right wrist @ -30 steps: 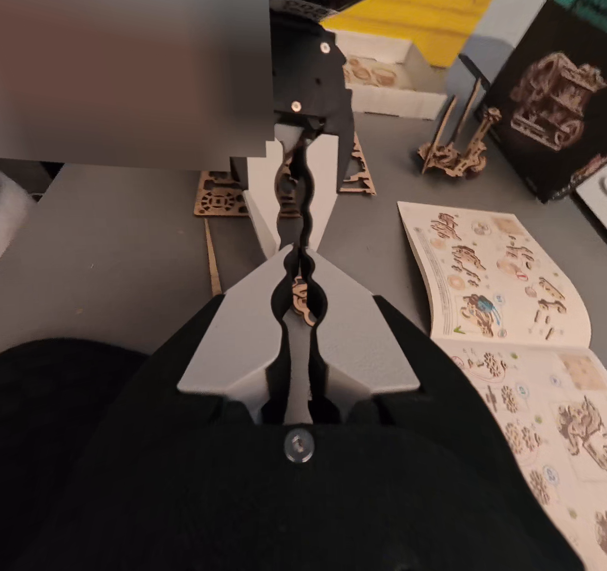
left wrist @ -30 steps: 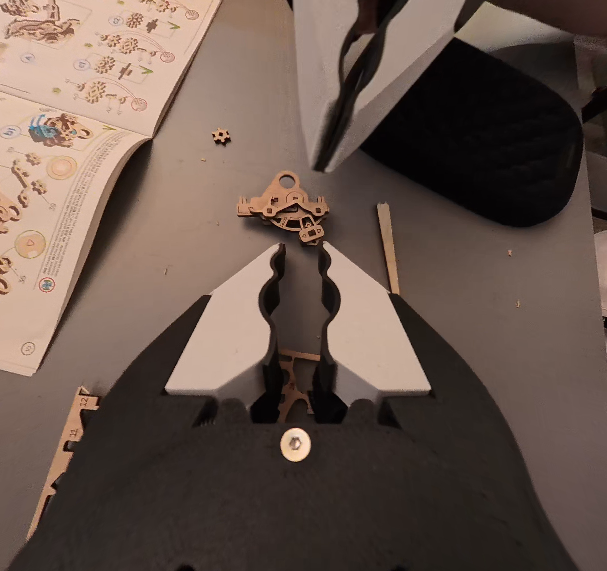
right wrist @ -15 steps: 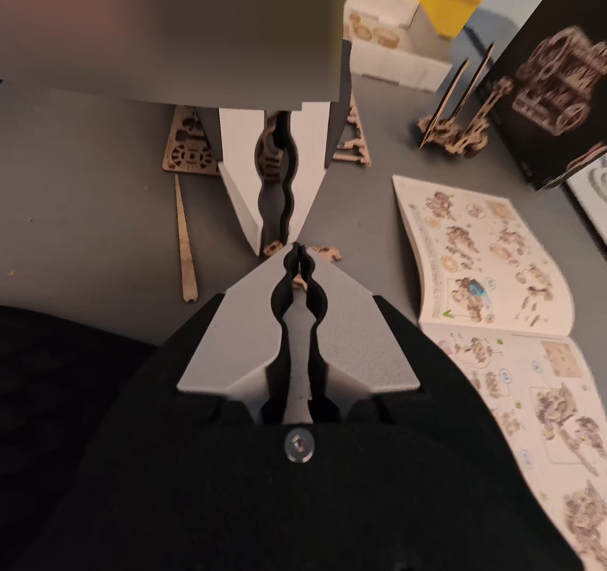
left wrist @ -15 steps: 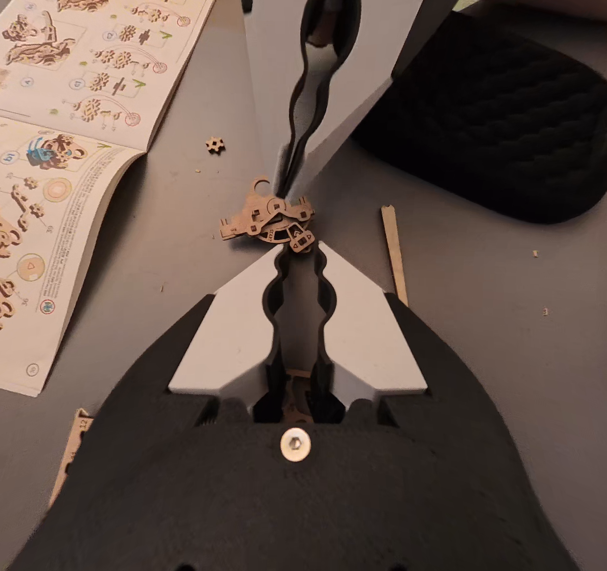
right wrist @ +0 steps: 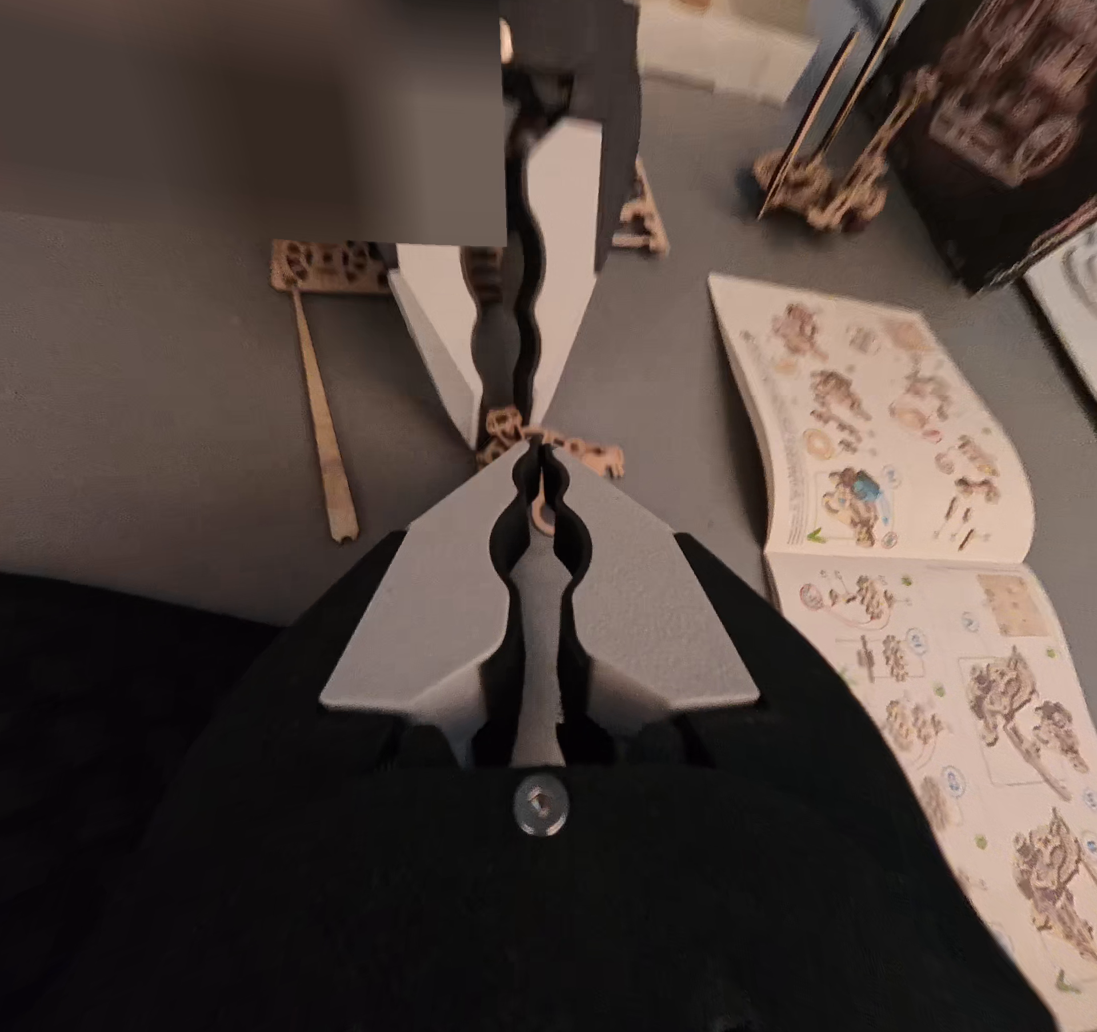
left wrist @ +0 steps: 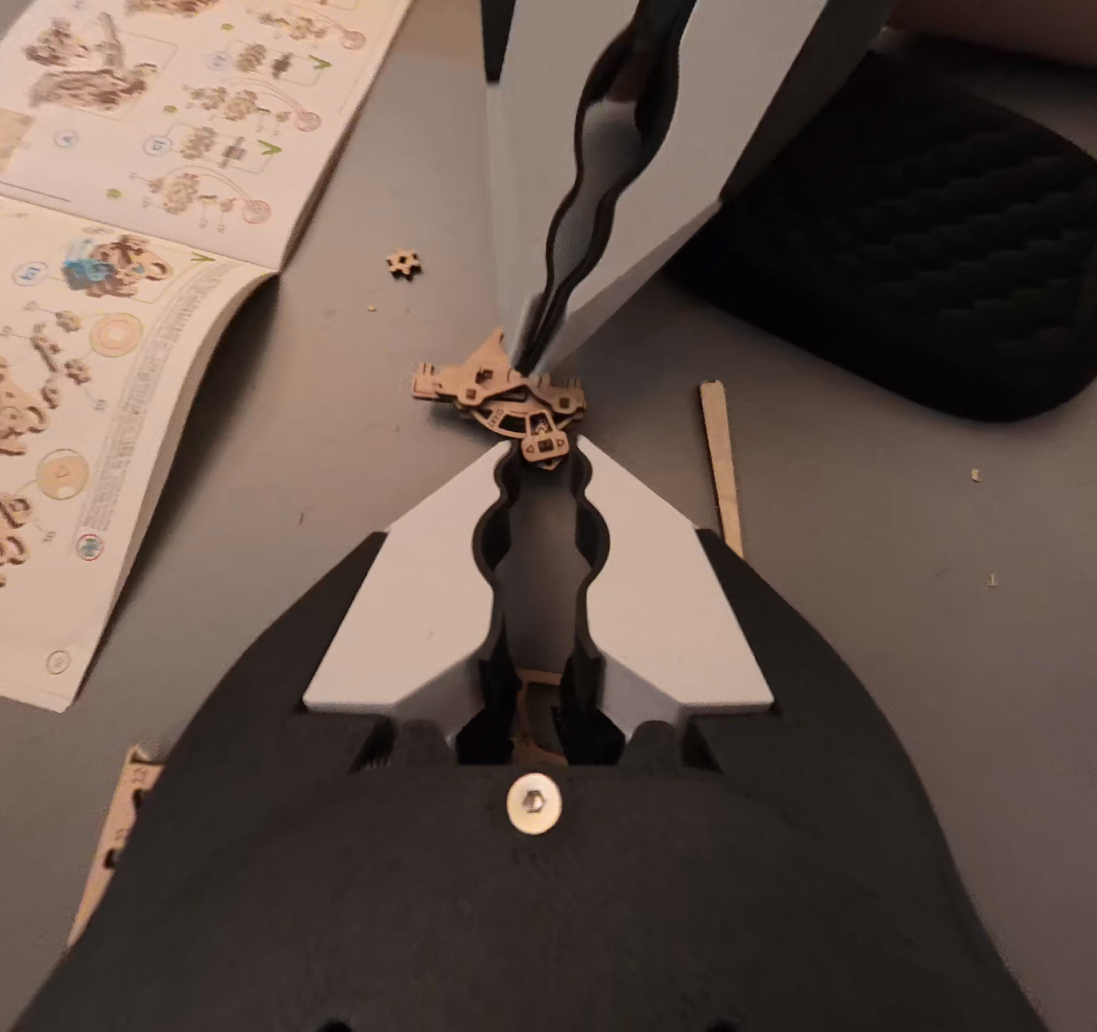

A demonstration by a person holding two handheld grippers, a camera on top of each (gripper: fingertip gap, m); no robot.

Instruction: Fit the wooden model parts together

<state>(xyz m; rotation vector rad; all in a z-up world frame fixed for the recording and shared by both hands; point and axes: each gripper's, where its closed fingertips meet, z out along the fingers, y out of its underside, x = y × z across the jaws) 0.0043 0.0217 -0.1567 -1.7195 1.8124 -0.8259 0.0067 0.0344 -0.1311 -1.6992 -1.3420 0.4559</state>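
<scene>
A flat wooden model assembly (left wrist: 498,398) lies on the grey table (left wrist: 890,588). My right gripper (left wrist: 528,360) comes down from above and is shut on the assembly's far loop end. In the right wrist view the loop (right wrist: 543,514) shows between the closed fingers of my right gripper (right wrist: 540,451), and the rest of the assembly (right wrist: 587,449) sticks out beyond them. My left gripper (left wrist: 543,449) is open and low on the table. The assembly's small near tab (left wrist: 543,444) sits between its tips. The left gripper (right wrist: 504,413) also shows in the right wrist view, facing mine.
An open instruction booklet (left wrist: 148,232) lies on the left and also shows in the right wrist view (right wrist: 890,469). Nearby are a small wooden gear (left wrist: 403,263), a wooden stick (left wrist: 721,469), a black cushion (left wrist: 920,262), a cut-out wooden sheet (left wrist: 113,825), a partly built model (right wrist: 819,184) and a black box (right wrist: 1009,113). The grippers are tip to tip, or close to it.
My right gripper has come down and closed on the assembly's loop end, tipping that end up. My left gripper has moved forward until the assembly's tab sits between its open tips.
</scene>
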